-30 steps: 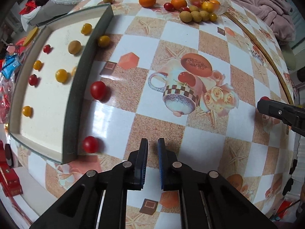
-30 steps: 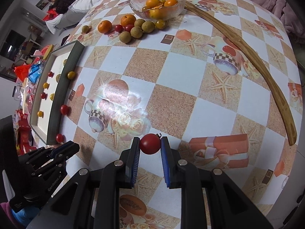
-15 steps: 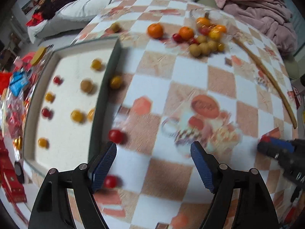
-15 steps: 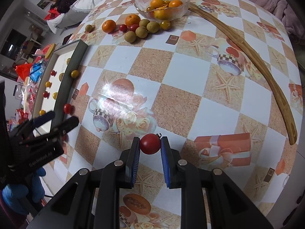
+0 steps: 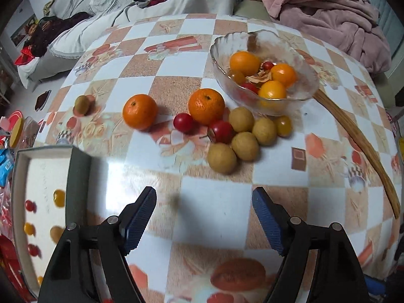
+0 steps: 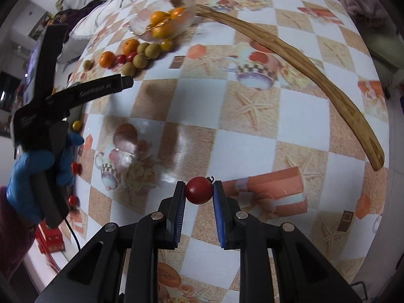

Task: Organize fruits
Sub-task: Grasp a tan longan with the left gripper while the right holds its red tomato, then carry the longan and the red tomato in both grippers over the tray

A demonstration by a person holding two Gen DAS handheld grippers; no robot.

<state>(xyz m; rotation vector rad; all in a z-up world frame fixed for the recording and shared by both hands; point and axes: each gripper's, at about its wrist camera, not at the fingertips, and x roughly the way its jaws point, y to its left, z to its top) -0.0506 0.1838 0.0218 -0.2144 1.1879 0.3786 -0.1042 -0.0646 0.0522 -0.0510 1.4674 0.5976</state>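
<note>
My right gripper (image 6: 199, 192) is shut on a red cherry tomato (image 6: 199, 190), held above the table near its front edge. My left gripper (image 5: 204, 212) is open and empty, above the table, short of a cluster of loose fruit: two oranges (image 5: 139, 111), red cherry tomatoes (image 5: 183, 122) and several tan longans (image 5: 221, 158). A glass bowl (image 5: 300, 93) behind them holds oranges and small tomatoes. The grey-rimmed tray (image 5: 78, 174) at left holds several small red and yellow fruits. The left gripper also shows in the right wrist view (image 6: 126, 82).
A long curved wooden stick (image 5: 363, 146) lies along the table's right side. A lone tan fruit (image 5: 82, 104) sits at far left. Beds with blankets and clothes stand beyond the table. Red packets lie on the floor beside the tray.
My left gripper opened wide and moved forward from beside the tray towards the fruit cluster and bowl. My right gripper kept its hold on the tomato and stayed nearly still.
</note>
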